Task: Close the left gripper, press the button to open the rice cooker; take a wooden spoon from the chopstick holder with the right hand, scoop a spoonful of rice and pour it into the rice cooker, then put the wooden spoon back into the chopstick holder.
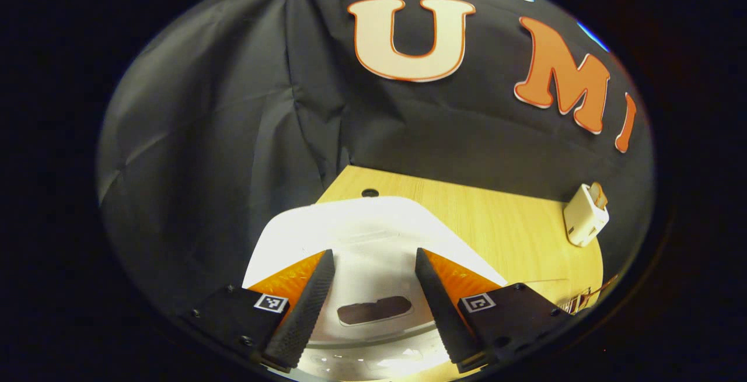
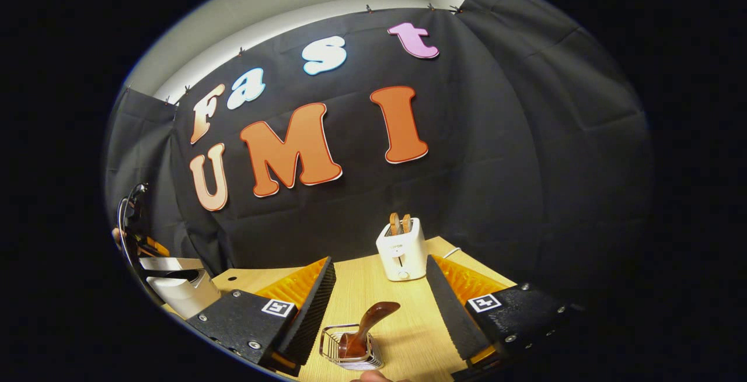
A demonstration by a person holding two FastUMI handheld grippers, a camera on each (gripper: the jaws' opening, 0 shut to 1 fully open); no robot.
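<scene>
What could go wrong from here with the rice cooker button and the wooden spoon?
The left gripper hangs open over the white rice cooker; pressing like this, its fingers could straddle the dark oval button. The brown wooden spoon leans in a light wire chopstick holder, which might tip when the open right gripper pulls.

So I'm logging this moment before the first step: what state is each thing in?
Rice cooker: lid down, closed.
Left tongs: open, over the cooker lid.
Right tongs: open, holding nothing.
Wooden spoon: standing tilted in the chopstick holder.
Toaster: upright, slices sticking out of its slots.
</scene>
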